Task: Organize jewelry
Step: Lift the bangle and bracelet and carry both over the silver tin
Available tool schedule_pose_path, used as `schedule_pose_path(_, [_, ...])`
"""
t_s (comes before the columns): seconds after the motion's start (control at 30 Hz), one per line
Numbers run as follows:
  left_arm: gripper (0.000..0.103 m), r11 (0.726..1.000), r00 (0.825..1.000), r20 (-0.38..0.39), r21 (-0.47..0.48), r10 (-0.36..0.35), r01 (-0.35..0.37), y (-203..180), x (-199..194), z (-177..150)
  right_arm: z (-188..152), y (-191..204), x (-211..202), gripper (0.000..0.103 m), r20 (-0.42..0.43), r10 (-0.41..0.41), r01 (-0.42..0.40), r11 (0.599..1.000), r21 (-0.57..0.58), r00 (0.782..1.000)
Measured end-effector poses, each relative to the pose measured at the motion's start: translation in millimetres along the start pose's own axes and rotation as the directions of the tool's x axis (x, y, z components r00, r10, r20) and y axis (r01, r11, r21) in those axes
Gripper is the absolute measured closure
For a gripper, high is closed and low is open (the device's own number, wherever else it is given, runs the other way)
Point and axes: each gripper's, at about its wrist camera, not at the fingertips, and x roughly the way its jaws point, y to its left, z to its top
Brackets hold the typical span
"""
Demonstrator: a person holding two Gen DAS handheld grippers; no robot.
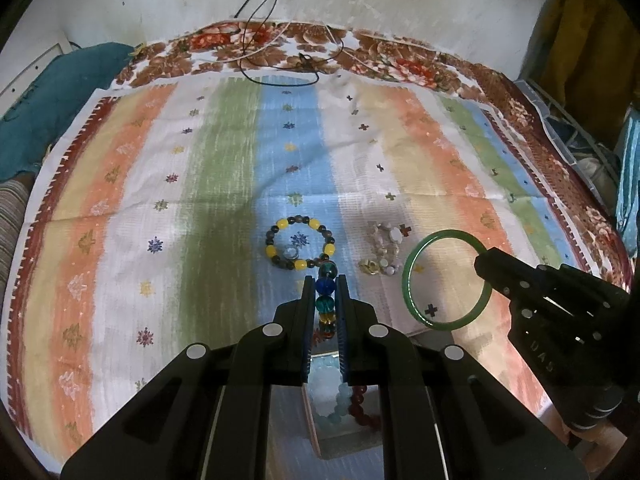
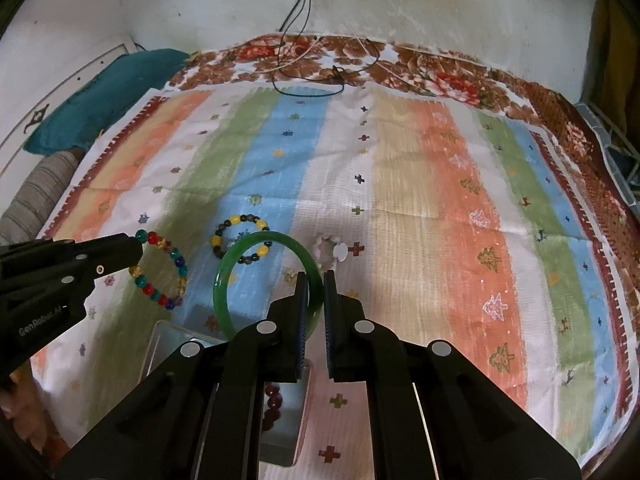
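My left gripper is shut on a multicolour glass-bead bracelet, held edge-on above an open metal-lined box; it also shows in the right wrist view. My right gripper is shut on a green bangle, held up near the box; the bangle also shows in the left wrist view. A yellow and dark bead bracelet and a pale shell bracelet lie on the striped cloth. The box holds a pale blue bracelet and a dark red one.
The striped cloth covers a bed with a floral sheet at the back. Black and white cables lie at the far edge. A teal pillow sits far left. Clutter stands at the right edge.
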Motion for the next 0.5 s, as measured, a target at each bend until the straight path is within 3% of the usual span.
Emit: schedule_pose_path(0.5, [0.094,0.999,0.999,0.051,0.038,-0.017,0.015,-11,-34,-20,-19,1,-29,0.095,0.031,0.009,-0.010,1.000,0.012,0.999])
